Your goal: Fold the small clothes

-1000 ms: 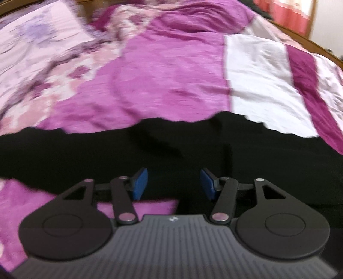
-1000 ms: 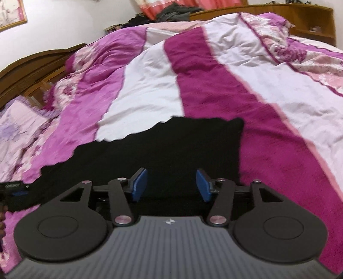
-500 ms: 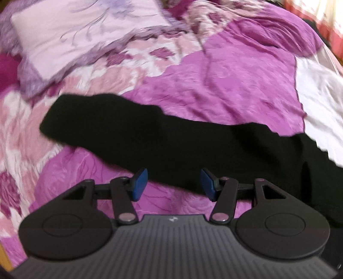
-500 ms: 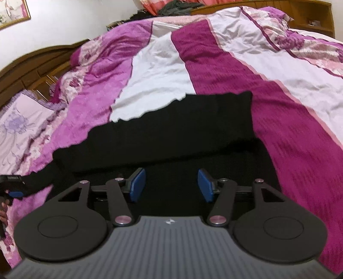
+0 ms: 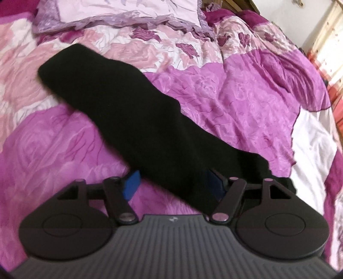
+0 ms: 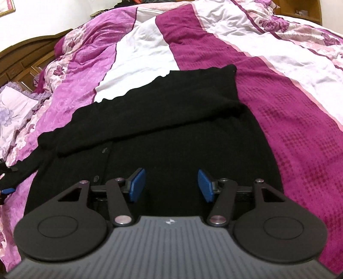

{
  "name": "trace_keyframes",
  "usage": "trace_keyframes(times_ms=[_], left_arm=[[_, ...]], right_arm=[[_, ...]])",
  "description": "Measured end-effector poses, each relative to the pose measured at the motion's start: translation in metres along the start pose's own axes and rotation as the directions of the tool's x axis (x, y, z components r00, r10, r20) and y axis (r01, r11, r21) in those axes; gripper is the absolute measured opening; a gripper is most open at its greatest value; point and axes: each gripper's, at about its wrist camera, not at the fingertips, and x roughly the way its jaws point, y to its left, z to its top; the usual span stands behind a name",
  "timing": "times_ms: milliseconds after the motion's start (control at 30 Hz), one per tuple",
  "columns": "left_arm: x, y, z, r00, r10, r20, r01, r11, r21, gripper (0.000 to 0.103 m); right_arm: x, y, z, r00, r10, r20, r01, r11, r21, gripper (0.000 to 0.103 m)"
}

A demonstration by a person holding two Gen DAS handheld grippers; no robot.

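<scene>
Two hand-held grippers over bed. Left hand-held gripper (image 5: 174, 184): jaws spread wide, black sleeve (image 5: 120, 111) lying diagonally between the blue pads, not pinched. Right hand-held gripper (image 6: 170, 185): jaws wide, empty, above black cardigan (image 6: 171, 133), spread flat on pink-magenta bedspread (image 6: 289, 111); one sleeve folded across body.

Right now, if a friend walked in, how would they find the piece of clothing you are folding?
Look at the big bed with its pink, white and purple patchwork cover. Lying flat across the cover, near its front edge, is a black cardigan with small dark buttons, one sleeve stretched out toward the lilac flowered pillow. It is the only black thing on the bright bedding.
</scene>
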Motion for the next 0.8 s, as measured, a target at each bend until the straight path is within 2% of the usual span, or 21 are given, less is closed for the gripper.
trace_keyframes(times_ms=[133,300,500,800], left_arm=[[-0.01,0.012,-0.005,1.0,-0.005,0.014,0.006,0.998,-0.055,0.07],[0.003,0.02,0.004,0.998,0.006,0.06,-0.002,0.997,-0.076,0.07],[0.026,0.022,0.02,0.99,-0.01,0.138,0.018,0.998,-0.054,0.07],[0.043,0.011,0.033,0.987,-0.015,0.16,0.008,0.999,0.046,0.069]], right_arm=[[0.005,0.006,0.002,1.0,0.0,-0.007,0.0,1.0,-0.005,0.062],[0.006,0.015,0.002,1.0,0.006,-0.013,-0.007,1.0,-0.027,0.062],[0.005,0.014,0.001,1.0,-0.012,-0.02,0.012,1.0,-0.025,0.062],[0.009,0.012,0.0,0.999,-0.034,-0.028,0.034,0.999,-0.014,0.062]])
